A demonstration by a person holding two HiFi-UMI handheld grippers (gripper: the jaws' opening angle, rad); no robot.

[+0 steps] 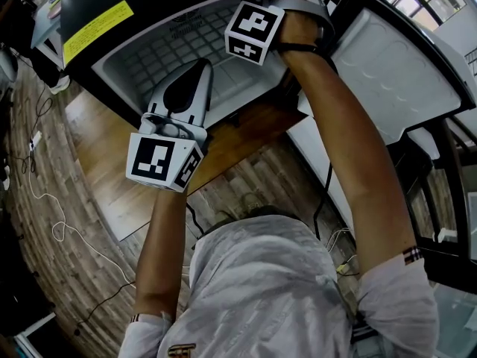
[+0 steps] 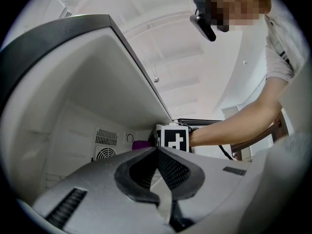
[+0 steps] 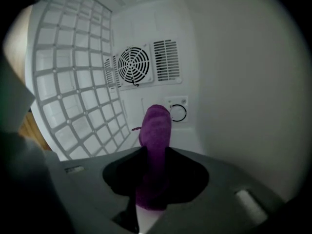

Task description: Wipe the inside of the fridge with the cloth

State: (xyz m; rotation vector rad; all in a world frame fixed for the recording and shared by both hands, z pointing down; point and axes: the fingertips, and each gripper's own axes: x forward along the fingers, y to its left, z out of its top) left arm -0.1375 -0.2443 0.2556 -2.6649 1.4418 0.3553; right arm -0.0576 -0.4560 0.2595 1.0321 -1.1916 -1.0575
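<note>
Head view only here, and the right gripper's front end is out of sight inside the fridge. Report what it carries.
Observer: The right gripper is shut on a purple cloth, which sticks out ahead of it.
Operator: Say what the cloth faces.
Observer: The fridge's back wall, just below a round fan grille; I cannot tell if it touches.
Operator: Now the left gripper.
Observer: The left gripper is shut with nothing between its jaws.

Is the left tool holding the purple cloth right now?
No, the left tool is shut on nothing; the purple cloth is clamped in the right tool.
</note>
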